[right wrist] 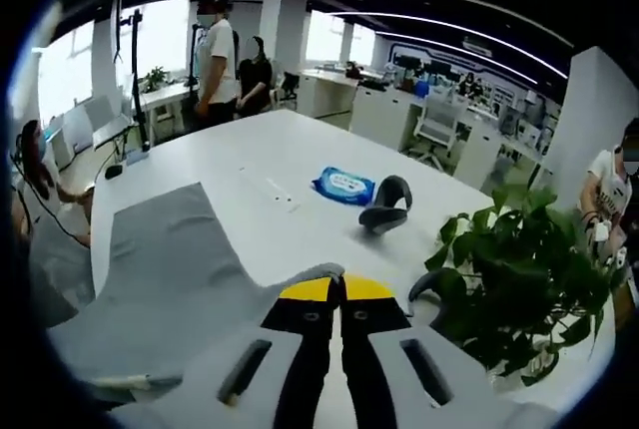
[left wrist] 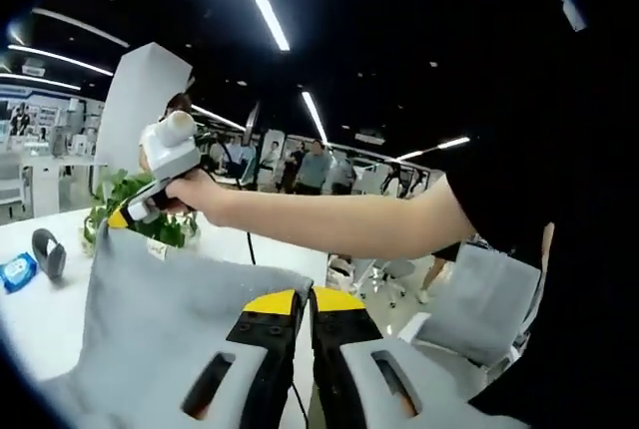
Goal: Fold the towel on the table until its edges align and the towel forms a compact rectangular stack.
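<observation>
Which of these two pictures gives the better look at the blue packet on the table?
The right gripper view: the blue packet lies in full on the white table, beside a dark curved object. In the left gripper view the packet is small at the far left edge.

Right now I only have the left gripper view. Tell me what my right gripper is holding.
Observer: In the right gripper view, the right gripper has its jaws closed on an edge of the grey towel.
Operator: Report what lies past the towel on the table.
Observer: A blue wipes packet lies flat on the white table, with a dark grey curved object right beside it.
Operator: Give me the plant's position.
Observer: The leafy green plant stands close to the right of that gripper, beyond the towel's edge.
</observation>
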Demonstrator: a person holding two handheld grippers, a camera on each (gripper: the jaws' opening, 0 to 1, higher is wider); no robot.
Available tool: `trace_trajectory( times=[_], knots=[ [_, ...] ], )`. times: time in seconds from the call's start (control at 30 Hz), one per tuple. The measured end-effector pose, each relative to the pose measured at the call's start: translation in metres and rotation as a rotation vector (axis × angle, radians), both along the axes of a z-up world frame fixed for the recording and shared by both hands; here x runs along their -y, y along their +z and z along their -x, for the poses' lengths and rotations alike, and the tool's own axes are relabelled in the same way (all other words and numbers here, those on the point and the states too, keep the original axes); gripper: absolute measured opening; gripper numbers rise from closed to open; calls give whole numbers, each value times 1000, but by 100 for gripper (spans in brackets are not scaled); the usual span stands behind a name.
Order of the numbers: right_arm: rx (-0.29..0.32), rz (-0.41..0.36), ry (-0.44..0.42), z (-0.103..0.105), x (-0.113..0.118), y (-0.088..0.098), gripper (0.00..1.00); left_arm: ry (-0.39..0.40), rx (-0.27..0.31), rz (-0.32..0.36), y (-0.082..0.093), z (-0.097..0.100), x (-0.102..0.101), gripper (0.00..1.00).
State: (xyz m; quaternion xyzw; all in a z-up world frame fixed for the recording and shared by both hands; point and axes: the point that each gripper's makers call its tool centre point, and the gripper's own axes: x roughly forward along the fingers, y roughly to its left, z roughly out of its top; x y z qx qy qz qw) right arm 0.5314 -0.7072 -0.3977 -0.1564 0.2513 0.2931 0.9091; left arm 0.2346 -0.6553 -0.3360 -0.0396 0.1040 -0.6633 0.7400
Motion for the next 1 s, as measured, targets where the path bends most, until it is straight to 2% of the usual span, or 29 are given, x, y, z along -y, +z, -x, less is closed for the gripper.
trace_trajectory(
  times=[0.17, 0.37, 0.5, 0.8, 1.0],
  knots=[
    [32, -16, -3, -5, -1, 20, 0, 5, 36, 23, 16, -3, 0, 4],
    [63, -14, 1, -10, -5, 37, 0, 20, 50, 52, 30, -7, -6, 4],
    [64, -3, 3, -14, -5, 37, 0, 41, 70, 55, 34, -10, -11, 4],
    [35, -3, -7, -21, -5, 26, 0, 102, 50, 50, 29, -16, -30, 4],
    [41, -14, 3, -17, -17, 33, 0, 160, 39, 62, 31, -19, -49, 4]
  ],
)
